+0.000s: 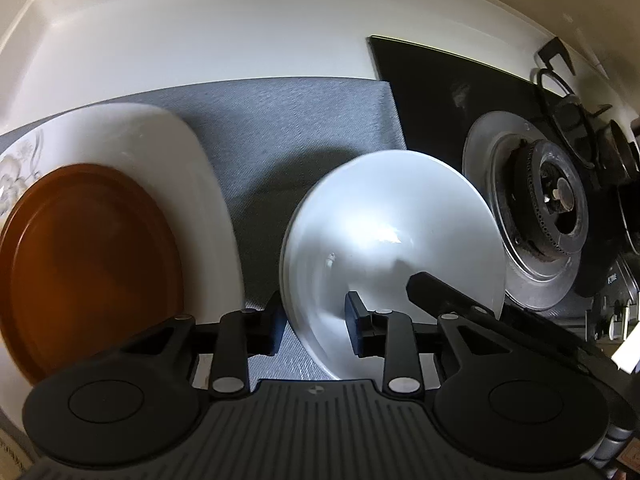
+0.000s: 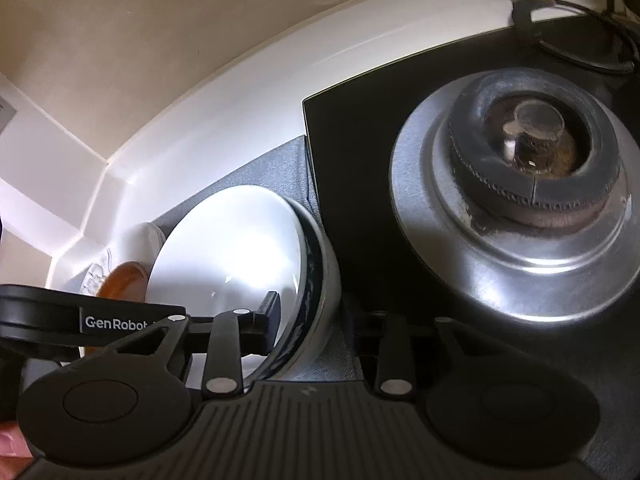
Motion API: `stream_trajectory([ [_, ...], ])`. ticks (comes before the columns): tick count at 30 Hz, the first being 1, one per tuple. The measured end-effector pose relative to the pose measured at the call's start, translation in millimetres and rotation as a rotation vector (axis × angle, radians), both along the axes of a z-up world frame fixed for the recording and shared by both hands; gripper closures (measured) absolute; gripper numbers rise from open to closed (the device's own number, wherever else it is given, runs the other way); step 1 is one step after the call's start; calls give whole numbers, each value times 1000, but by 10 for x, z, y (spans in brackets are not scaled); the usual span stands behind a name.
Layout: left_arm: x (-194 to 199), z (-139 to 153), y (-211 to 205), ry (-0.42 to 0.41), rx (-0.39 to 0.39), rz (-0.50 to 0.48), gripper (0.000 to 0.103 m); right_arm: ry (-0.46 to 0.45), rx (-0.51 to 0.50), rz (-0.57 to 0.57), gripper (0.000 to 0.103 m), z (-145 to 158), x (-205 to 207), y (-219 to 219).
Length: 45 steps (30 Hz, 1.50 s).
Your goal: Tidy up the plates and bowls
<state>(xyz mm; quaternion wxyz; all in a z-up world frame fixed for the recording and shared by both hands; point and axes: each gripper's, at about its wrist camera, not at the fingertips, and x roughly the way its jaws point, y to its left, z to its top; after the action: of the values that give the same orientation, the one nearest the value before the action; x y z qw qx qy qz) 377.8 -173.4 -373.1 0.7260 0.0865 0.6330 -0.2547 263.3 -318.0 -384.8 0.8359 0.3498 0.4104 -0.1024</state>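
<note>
A white bowl (image 1: pixel 392 232) with a dark blue outside (image 2: pixel 316 264) rests on the grey mat (image 1: pixel 300 128). My left gripper (image 1: pixel 314 316) points down and is open. It straddles the bowl's near left rim, with one finger inside and one outside. My right gripper (image 2: pixel 316 316) is open too, astride the bowl's right wall. Its inner finger (image 1: pixel 432 292) lies inside the bowl. A little room shows beside the pads. On the left, a brown plate (image 1: pixel 88 264) lies on a white square plate (image 1: pixel 160 148) with a grey flower print.
A black glass hob (image 2: pixel 360 128) with a steel gas burner (image 1: pixel 548 200) adjoins the mat on the right. A black pan support (image 1: pixel 560 80) lies at its far end. White counter (image 1: pixel 200 40) and wall run behind. A person's fingertip (image 2: pixel 12 448) shows at the lower left.
</note>
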Motion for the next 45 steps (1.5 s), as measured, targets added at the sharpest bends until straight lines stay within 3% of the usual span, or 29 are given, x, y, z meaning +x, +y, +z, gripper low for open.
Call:
stream_trajectory([
  [11,-301,404,177,-41,-47,-33,72,-56,32,-40,74,341,-375,79],
  [20,-490,939,675,-135,-57,39,72,-113,8,67,74,773,-323,423],
  [29,-589,1210,1324,-193,-4,255,71,-149,38,309,74,939,47,881],
  [36,-745,1495,2001,-229,73,446,71,-169,65,545,74,1159,321,1555],
  [45,-943,1951,3077,-284,100,661,71,-238,69,783,74,1575,466,2533],
])
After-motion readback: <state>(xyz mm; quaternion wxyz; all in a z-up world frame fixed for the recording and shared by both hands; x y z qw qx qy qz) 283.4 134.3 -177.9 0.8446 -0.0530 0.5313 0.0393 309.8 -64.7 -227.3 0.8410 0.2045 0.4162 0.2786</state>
